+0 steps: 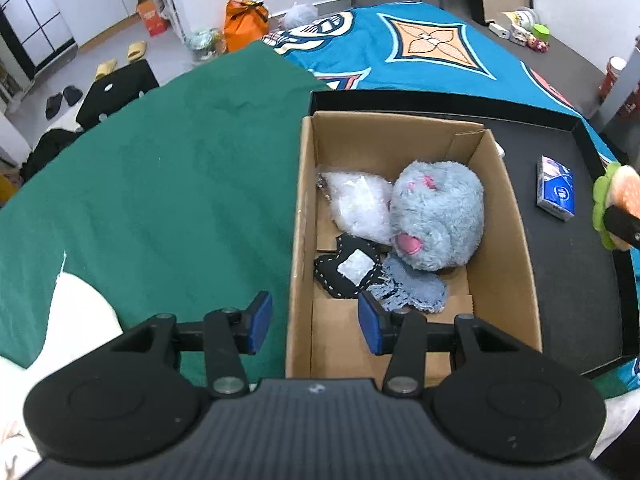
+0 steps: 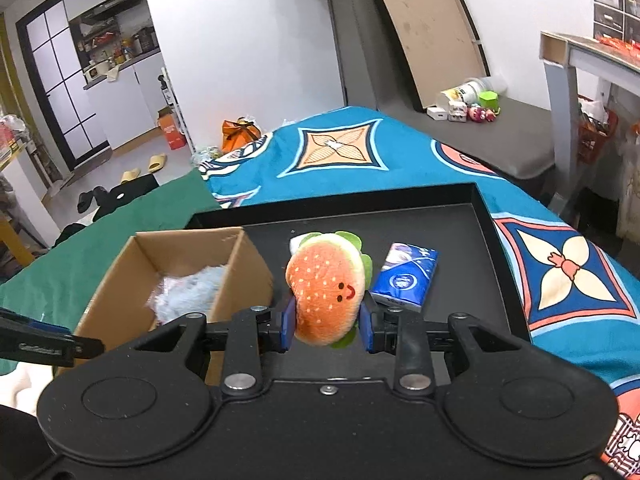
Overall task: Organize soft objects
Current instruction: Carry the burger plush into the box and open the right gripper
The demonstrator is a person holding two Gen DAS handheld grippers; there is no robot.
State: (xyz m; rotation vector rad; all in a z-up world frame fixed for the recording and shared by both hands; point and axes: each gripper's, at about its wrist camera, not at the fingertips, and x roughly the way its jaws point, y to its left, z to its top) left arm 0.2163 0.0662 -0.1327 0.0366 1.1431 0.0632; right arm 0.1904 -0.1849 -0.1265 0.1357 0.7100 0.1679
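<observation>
The right gripper (image 2: pixel 327 326) is squeezing a burger toy (image 2: pixel 326 286). Its two blue pads press on the toy's sides. The toy is up in the air, above the black tray (image 2: pixel 460 216). It has a little smiling face and green bits sticking out.

A blue tissue pack (image 2: pixel 404 276) lies flat on the tray, just right of the toy.

A box (image 1: pixel 516 224) sits in the left part of the tray. Inside it are a fluffy grey toy (image 1: pixel 440 216), a white bag (image 1: pixel 360 204), a black patch (image 1: pixel 348 268) and a blue patch (image 1: pixel 412 292).

The left gripper (image 1: pixel 315 328) is partly open and holds nothing. It hangs over the near left wall of the box, one pad on each side of it.

The tray sits on a bed with a green cloth (image 1: pixel 160 184) and a blue blanket (image 1: pixel 420 52).
</observation>
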